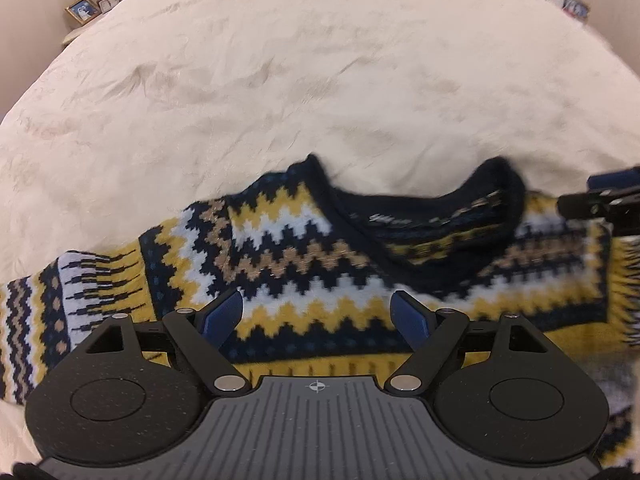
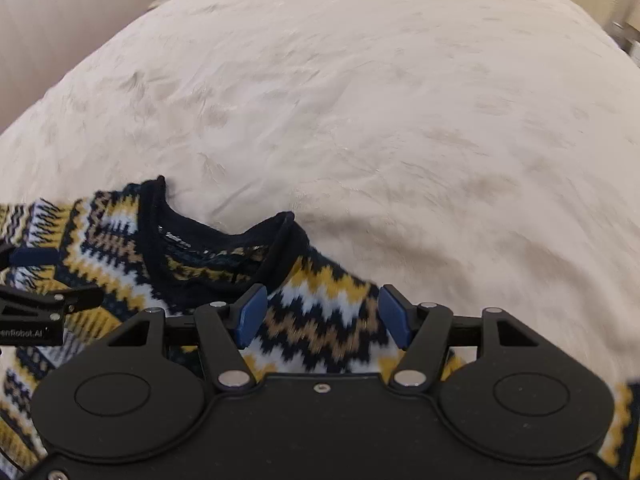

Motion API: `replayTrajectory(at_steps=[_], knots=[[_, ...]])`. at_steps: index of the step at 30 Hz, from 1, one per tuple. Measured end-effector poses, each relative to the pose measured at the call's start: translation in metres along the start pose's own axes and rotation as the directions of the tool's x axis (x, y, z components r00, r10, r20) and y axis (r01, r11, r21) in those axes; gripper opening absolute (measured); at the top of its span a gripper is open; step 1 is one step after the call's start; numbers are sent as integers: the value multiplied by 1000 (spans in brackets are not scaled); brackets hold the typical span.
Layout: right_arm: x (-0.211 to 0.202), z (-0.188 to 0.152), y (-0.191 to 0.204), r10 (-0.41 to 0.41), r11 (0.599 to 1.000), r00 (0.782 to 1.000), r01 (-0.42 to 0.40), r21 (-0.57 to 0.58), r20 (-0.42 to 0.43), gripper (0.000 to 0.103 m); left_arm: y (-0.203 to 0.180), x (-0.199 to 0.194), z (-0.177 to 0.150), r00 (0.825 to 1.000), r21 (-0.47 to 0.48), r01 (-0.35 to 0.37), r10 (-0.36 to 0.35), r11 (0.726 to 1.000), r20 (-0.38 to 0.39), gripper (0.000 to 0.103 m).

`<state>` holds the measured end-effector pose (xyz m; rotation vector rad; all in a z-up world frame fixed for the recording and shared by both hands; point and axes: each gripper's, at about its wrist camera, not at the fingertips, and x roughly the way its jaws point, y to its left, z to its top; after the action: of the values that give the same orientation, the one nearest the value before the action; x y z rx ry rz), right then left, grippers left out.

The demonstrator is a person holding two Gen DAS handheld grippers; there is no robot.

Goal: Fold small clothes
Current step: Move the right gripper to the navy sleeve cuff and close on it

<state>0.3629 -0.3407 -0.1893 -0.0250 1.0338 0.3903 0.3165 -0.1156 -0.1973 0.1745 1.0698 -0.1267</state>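
Flat on bedspread (image 1: 280,80): sweater (image 1: 304,248), unheld.

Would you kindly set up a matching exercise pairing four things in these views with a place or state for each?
Things:
1. patterned yellow, navy and white knit sweater
2. dark navy ribbed neckline
3. left gripper
4. framed photo

Places or states:
A. open, above the sweater
B. far left, beside the bed
C. spread on the cream bedspread
D. at the sweater's far edge

Pairs: 1-C, 2-D, 3-A, 4-B
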Motion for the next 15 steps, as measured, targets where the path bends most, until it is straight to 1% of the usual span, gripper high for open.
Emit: replayTrajectory(at_steps=[1,3,4,6,7,8,11,13,14,15], knots=[[7,3,0,-2,1000,1000,2,-27,-8,66,2,9,-1,1000,-1,-16,16,1000,-18,81],[21,7,-1,-2,997,1000,0,-76,-24,66,8,28,-6,996,-9,-40,39,999,-83,81],[27,9,-1,1,995,999,-4,-96,-32,66,12,36,-9,994,-21,-37,35,999,-105,82],[39,11,-1,11,991,999,-18,-134,-49,66,17,40,-13,996,-33,-15,12,999,-93,84],[44,12,0,17,988,998,-26,-153,-58,66,17,39,-14,996,-26,-13,11,1000,-92,84],[48,13,1,16,984,996,-32,-174,-90,66,17,39,-14,996,-20,-13,11,1000,-92,84],[59,14,4,51,975,992,-74,-209,-115,65,19,37,-15,996,-24,-11,8,1000,-93,84],[64,14,6,86,972,986,-115,-204,-143,51,21,37,-12,996,-33,-8,5,999,-92,83],[65,14,8,112,971,981,-141,-191,-157,31,21,36,-10,996,-38,-8,5,999,-90,82],[64,13,10,125,971,978,-155,-182,-164,15,23,32,-9,997,-47,-10,6,999,-83,81]])
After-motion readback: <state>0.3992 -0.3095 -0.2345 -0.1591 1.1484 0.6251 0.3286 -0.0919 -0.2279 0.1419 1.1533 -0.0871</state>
